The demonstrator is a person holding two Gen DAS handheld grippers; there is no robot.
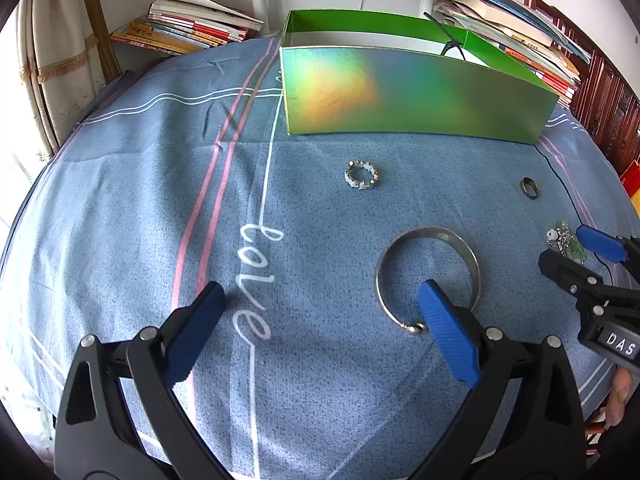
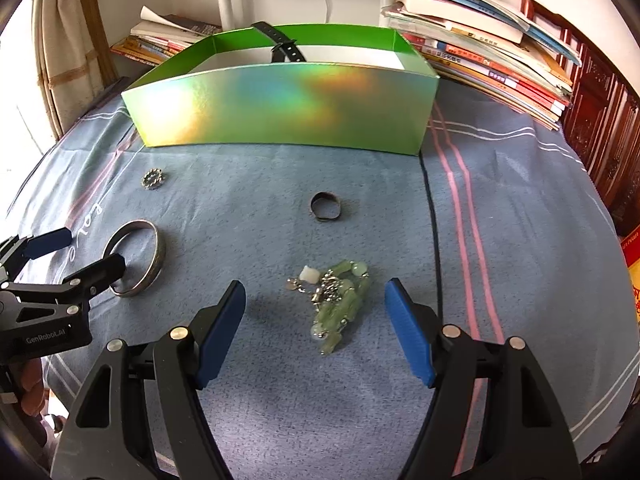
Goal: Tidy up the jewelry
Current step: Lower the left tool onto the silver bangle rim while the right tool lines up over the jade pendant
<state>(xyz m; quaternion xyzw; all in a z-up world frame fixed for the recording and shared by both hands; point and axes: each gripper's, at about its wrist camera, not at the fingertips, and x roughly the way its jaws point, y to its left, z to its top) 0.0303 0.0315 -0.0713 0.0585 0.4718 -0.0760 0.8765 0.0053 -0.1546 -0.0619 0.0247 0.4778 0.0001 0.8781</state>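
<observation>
Tools [image 1: 320,312] [image 2: 316,312] tilt downward, spread, right over green beads [image 2: 338,304].

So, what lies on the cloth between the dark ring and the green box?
Nothing: in the right wrist view, only bare blue cloth lies between the dark ring and the green box.

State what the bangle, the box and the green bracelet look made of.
Bangle: likely polished silver-toned metal, from its bright grey sheen. Box: card with holographic foil, showing rainbow glare. Green bracelet: translucent pale green beads, jade or glass, on shiny metal links.
</observation>
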